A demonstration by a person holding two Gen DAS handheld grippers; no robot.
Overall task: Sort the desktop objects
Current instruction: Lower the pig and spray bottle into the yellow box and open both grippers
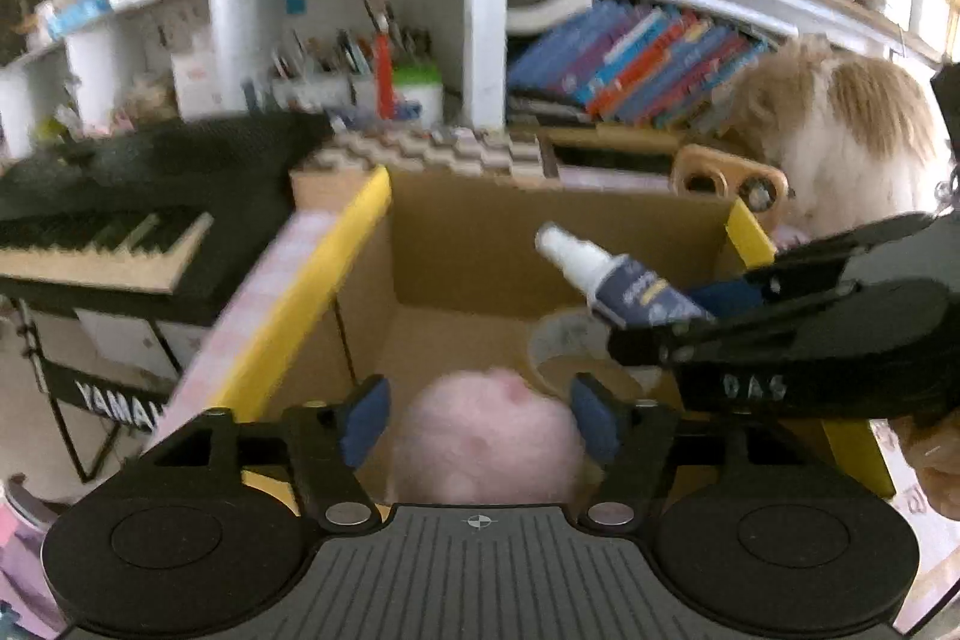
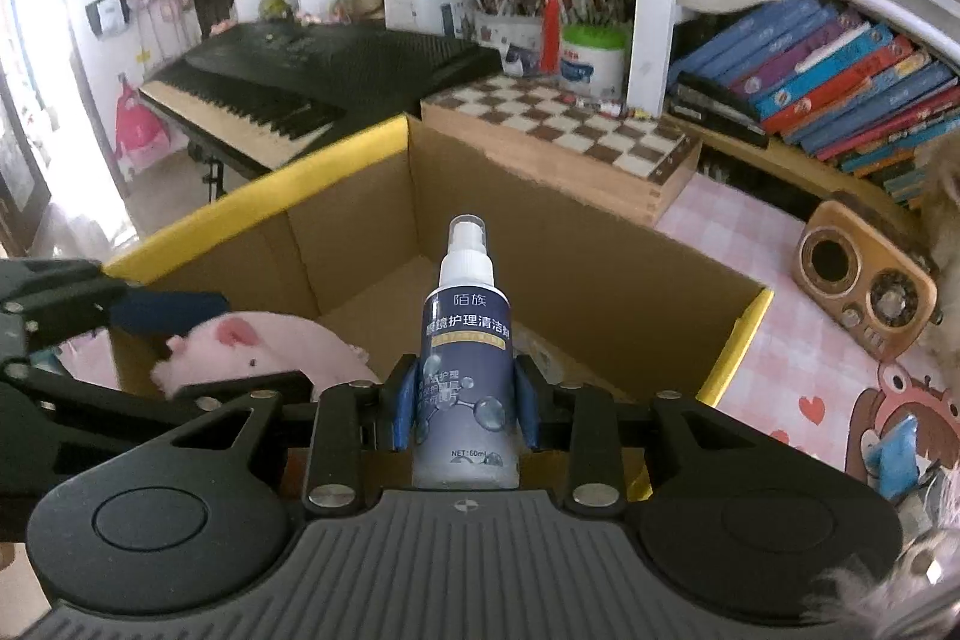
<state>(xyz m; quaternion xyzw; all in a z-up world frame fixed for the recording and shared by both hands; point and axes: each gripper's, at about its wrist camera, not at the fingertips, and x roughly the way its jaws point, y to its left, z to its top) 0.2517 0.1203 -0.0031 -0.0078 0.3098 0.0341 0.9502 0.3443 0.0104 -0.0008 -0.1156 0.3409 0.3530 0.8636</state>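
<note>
Two hand-held grippers over one cardboard box (image 2: 540,232): left (image 1: 480,421) pinching one pink plush (image 1: 486,436), right (image 2: 465,403) pinching one spray bottle (image 2: 467,358).

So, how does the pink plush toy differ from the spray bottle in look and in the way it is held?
The pink plush toy is soft, round and fuzzy; the spray bottle is hard, slim, dark-labelled and white-capped. The left gripper holds the toy between wide-set fingers; the right gripper clamps the bottle narrowly. Both hang over the cardboard box.

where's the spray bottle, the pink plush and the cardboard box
spray bottle (image 2: 467,370), right wrist view, on its dark printed label
pink plush (image 1: 486,436), left wrist view, on the fuzzy top between the fingers
cardboard box (image 2: 540,244), right wrist view, on the inner far wall
</note>
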